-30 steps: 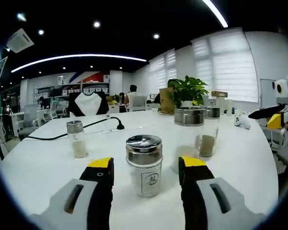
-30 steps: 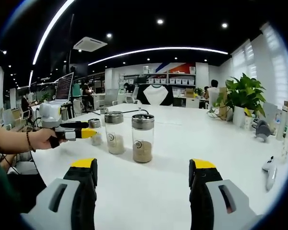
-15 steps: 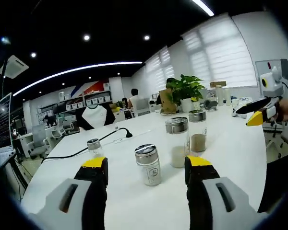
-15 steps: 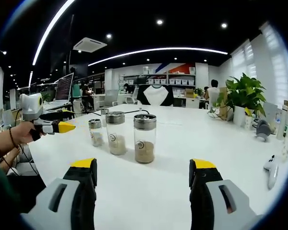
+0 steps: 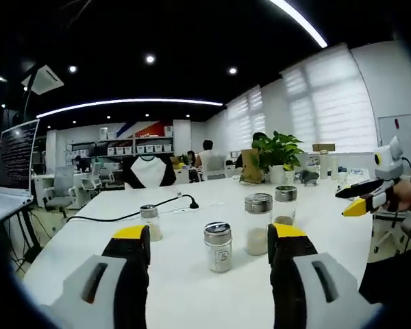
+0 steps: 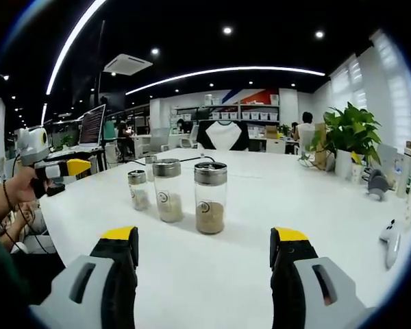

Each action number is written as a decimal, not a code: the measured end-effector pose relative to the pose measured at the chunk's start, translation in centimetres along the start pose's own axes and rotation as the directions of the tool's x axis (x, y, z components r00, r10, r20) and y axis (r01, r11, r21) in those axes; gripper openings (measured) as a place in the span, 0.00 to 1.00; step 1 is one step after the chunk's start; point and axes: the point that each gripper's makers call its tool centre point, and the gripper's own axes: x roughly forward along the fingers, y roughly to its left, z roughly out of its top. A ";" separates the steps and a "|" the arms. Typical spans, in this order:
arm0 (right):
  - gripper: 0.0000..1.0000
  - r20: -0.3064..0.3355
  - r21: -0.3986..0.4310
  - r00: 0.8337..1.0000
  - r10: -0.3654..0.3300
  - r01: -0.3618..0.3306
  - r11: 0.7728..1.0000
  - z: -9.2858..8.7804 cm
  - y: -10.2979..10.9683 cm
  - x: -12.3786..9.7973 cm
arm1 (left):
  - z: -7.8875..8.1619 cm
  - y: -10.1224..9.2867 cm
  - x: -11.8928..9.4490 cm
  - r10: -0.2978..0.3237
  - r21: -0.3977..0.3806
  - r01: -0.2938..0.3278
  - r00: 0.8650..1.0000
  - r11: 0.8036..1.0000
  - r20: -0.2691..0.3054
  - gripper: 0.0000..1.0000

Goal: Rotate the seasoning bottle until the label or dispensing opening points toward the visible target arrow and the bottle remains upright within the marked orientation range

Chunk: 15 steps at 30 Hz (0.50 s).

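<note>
White table [image 5: 75,240], four glass jars with metal lids standing upright on it.

Item 1: seasoning bottle [image 5: 218,247], short, silver lid, label facing the left gripper view; contents too small to tell. It is sitting ahead of the left gripper [image 5: 207,241], between the lines of its jaws but clear of them.

Item 2: tall jar [image 5: 258,223], holding pale powder in its lower part.

Item 3: tall jar [image 6: 210,197], holding tan granules at the bottom, nearest in the right gripper view.

Item 4: small jar [image 5: 150,222], sitting apart near a black cable [image 5: 133,210], pale contents.

Left gripper: jaws spread wide, gripping nothing.

Right gripper [image 6: 204,245]: jaws spread wide, gripping nothing, hovering over bare tabletop.

Potted plant [image 6: 350,140] standing at the table's far edge.
</note>
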 end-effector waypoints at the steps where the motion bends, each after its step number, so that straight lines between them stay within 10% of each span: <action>1: 0.80 -0.003 -0.007 1.000 -0.002 0.002 1.000 0.0 0.0 0.0 | 0.3 0.2 -0.1 0.005 0.007 -0.005 1.000 1.000 0.013 0.74; 15: 0.80 -0.004 0.004 1.000 -0.007 0.007 1.000 -0.1 -0.1 0.5 | 1.8 4.2 1.3 0.052 -0.007 -0.051 0.998 0.999 0.038 0.74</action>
